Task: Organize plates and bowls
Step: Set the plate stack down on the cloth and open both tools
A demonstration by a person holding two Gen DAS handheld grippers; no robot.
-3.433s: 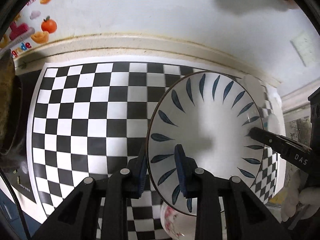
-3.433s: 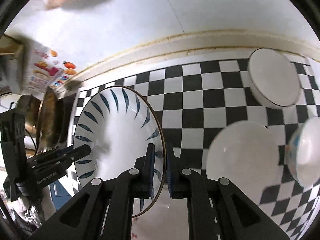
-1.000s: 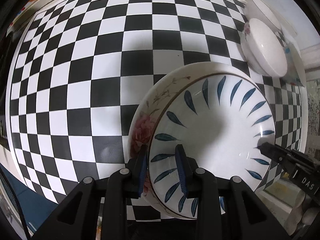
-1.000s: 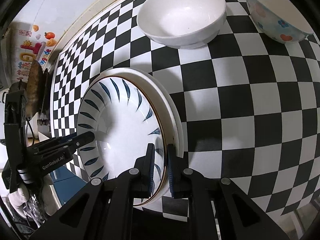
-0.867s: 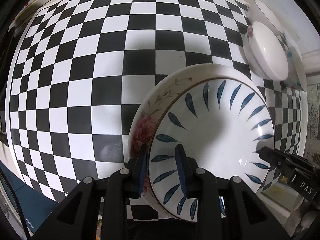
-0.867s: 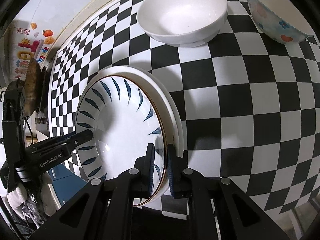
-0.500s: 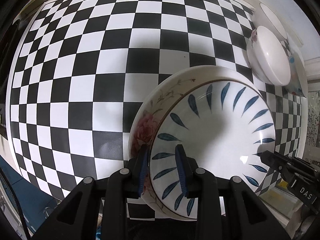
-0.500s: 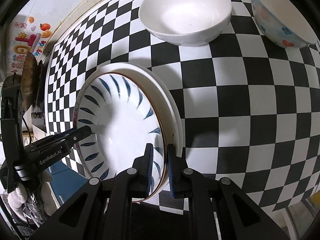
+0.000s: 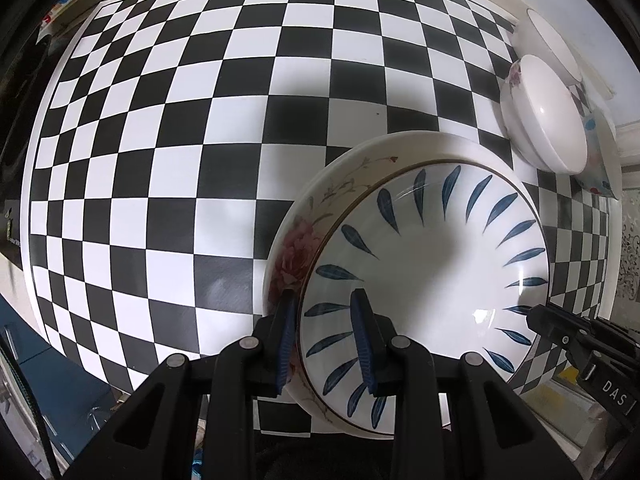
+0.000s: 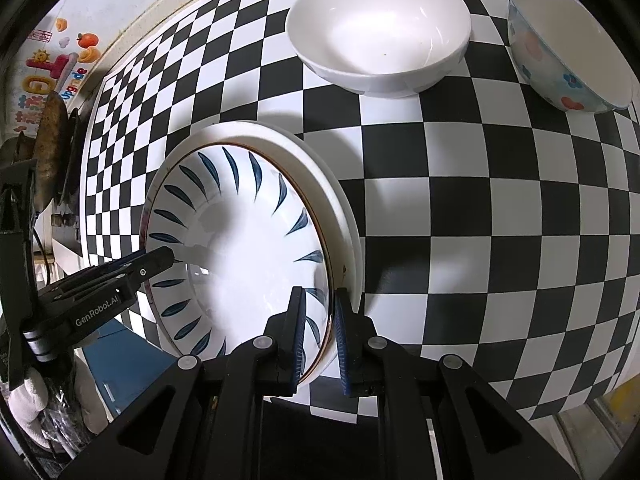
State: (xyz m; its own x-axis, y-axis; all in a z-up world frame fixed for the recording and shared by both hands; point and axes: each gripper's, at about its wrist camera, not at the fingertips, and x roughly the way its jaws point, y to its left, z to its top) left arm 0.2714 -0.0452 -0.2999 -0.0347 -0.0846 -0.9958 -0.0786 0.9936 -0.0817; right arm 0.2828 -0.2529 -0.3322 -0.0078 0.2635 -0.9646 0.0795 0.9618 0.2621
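Note:
A white plate with blue leaf marks (image 9: 432, 280) (image 10: 248, 248) rests inside a larger white plate with a pink flower print (image 9: 304, 248) (image 10: 320, 184) on the checkered counter. My left gripper (image 9: 326, 336) is shut on the blue-leaf plate's near rim. My right gripper (image 10: 320, 332) is shut on the opposite rim. Each gripper shows in the other's view, the right one (image 9: 580, 336) and the left one (image 10: 100, 292).
A plain white bowl (image 10: 380, 28) (image 9: 544, 116) and a bowl with coloured flowers (image 10: 568, 44) (image 9: 604, 160) stand past the plates, with another white bowl (image 9: 552, 44) behind. A pan (image 10: 50, 148) stands at the counter's left end. The counter's front edge (image 9: 120, 372) is near.
The blue-leaf plate came down from mid-air onto the flower plate. Both grippers stay clamped on its rim and have shifted only slightly in the last second.

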